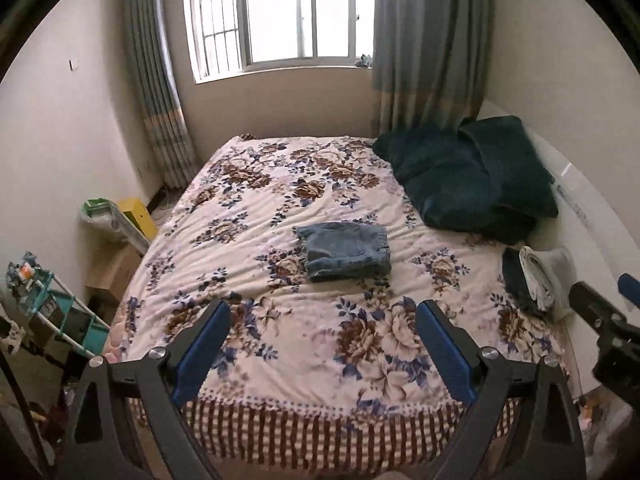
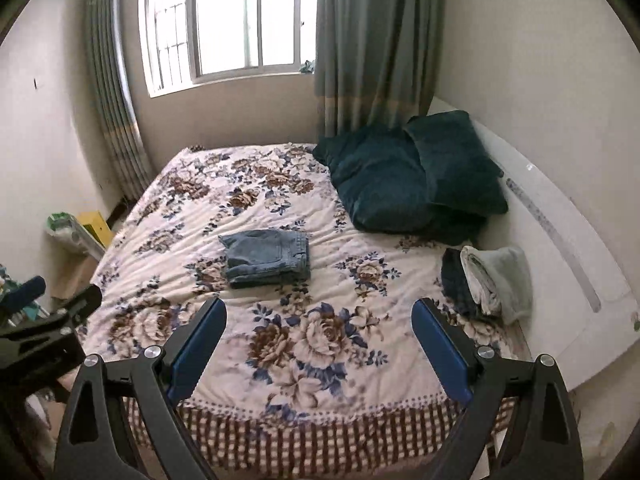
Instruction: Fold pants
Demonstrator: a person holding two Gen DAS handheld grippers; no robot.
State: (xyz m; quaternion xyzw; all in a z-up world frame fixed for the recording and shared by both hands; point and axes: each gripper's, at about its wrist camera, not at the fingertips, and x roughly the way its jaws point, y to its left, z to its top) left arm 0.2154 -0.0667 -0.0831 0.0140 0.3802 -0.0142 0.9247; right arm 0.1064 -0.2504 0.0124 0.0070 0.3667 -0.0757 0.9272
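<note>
A pair of blue denim pants (image 1: 346,250) lies folded into a compact rectangle in the middle of the floral bedspread (image 1: 280,184); it also shows in the right wrist view (image 2: 267,253). My left gripper (image 1: 323,310) is open and empty, held above the near end of the bed, well short of the pants. My right gripper (image 2: 319,308) is open and empty too, at about the same distance from them. Each gripper's side shows in the other's view, the right one (image 1: 600,320) and the left one (image 2: 52,320).
Two dark teal pillows (image 2: 404,176) lie at the far right by the white headboard (image 2: 560,240). Folded dark and pale clothes (image 2: 488,280) sit at the bed's right edge. A rack and boxes (image 1: 80,280) stand on the floor to the left. A curtained window (image 1: 280,16) is behind.
</note>
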